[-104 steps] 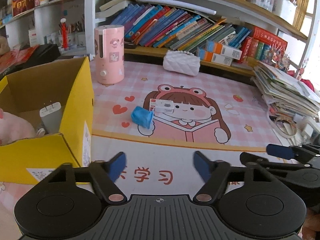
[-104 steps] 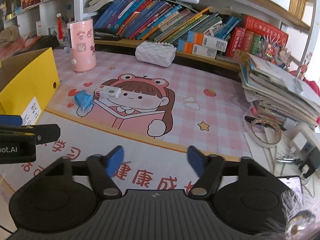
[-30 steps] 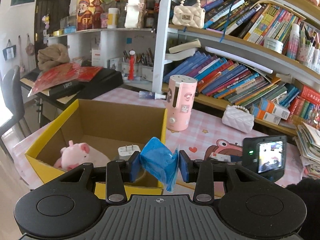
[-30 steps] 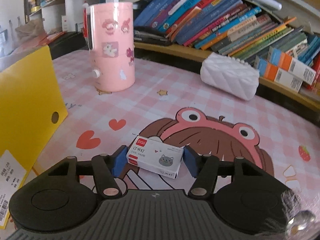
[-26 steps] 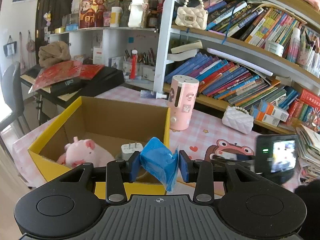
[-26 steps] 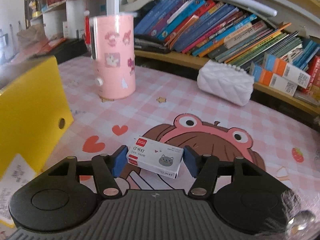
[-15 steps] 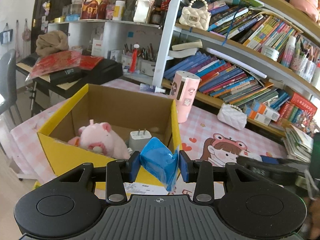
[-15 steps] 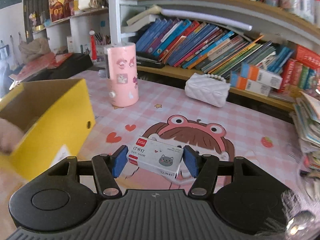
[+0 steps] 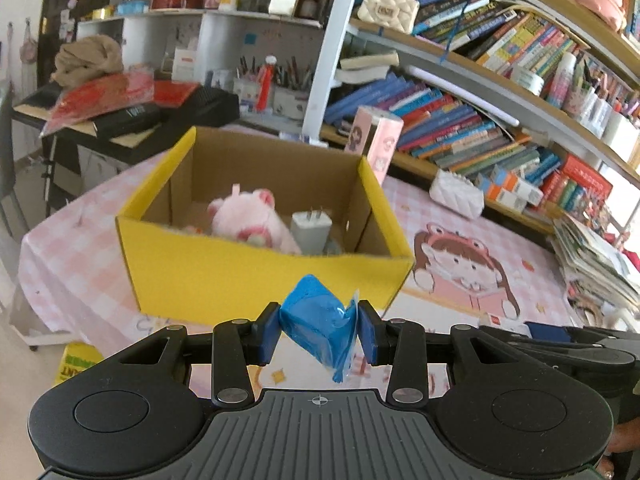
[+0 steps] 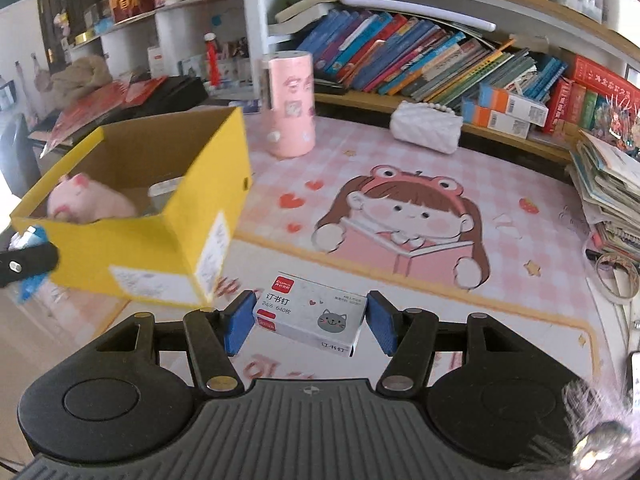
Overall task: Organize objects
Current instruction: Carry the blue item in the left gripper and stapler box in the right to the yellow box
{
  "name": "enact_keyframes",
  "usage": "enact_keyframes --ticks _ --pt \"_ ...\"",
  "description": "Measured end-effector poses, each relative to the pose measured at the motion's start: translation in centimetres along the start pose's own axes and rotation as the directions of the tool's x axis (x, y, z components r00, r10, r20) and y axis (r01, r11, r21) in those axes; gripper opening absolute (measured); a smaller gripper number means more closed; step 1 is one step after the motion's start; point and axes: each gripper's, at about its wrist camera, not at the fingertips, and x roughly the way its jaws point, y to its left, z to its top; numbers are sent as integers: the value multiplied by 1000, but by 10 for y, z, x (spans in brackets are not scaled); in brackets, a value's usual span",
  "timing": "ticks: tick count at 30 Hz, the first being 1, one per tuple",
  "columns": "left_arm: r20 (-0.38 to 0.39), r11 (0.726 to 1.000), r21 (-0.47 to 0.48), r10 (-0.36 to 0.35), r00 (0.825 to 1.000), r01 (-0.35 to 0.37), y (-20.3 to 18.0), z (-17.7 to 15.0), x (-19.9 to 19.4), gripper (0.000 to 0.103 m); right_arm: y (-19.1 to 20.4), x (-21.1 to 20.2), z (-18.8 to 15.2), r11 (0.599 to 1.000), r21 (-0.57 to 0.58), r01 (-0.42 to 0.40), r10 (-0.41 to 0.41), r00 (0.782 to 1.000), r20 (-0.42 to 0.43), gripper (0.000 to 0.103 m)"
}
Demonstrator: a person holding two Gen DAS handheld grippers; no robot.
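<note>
Both claws tilt downward (held aloft) — left claw pinching a blue packet, right claw a staple box.

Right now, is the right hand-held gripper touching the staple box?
Touching. The right wrist view shows the right hand-held gripper with both blue pads pressed on the ends of the staple box, held clear of the mat.
</note>
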Motion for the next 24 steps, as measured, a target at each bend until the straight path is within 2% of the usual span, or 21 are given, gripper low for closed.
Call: enact_keyframes --ticks 9,13,24 --pt "-11 999 20 -45 999 45 24 -11 -21 38 45 -23 -22 1000 -18 1 -2 1000 -14 58" --pt "-36 997 -6 -71 997 71 36 -17 -28 38 58 -29 -33 1000 -11 10 -10 1000 -27 58" --pt "-46 998 5 -69 997 69 64 -34 -54 38 95 -43 -60 1000 -4 -4 3 999 -51 58"
